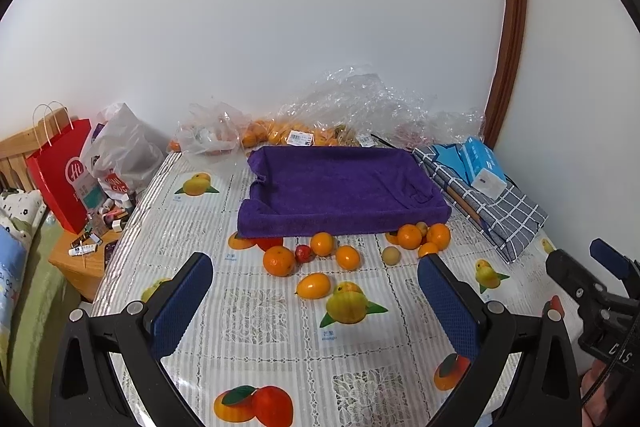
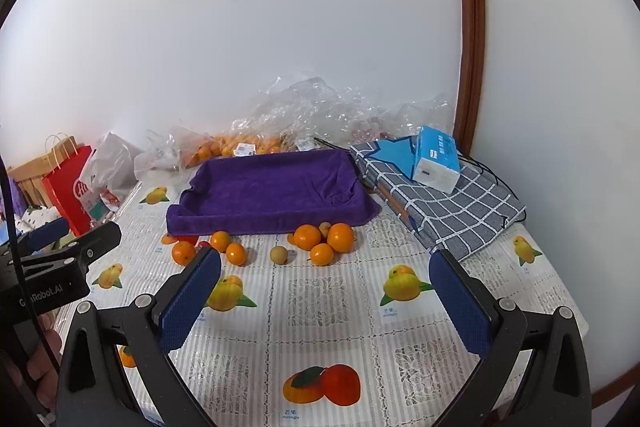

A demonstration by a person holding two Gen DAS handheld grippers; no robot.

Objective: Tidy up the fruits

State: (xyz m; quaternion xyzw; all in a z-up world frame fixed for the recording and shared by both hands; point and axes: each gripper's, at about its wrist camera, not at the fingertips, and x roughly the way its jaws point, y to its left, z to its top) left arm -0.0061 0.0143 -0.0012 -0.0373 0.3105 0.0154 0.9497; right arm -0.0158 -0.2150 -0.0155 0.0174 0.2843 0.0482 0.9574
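Now your left gripper [image 1: 316, 301] is wide open above the table [image 1: 280, 347], holding nothing. Your right gripper [image 2: 326, 293] is wide open too, and empty. Both touch nothing. Well ahead, the oranges [image 2: 324, 237] lie loose just before the purple tray [image 2: 264, 191].

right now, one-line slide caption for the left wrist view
Open left hand-held gripper faces loose oranges on the table before an empty purple towel-lined tray.
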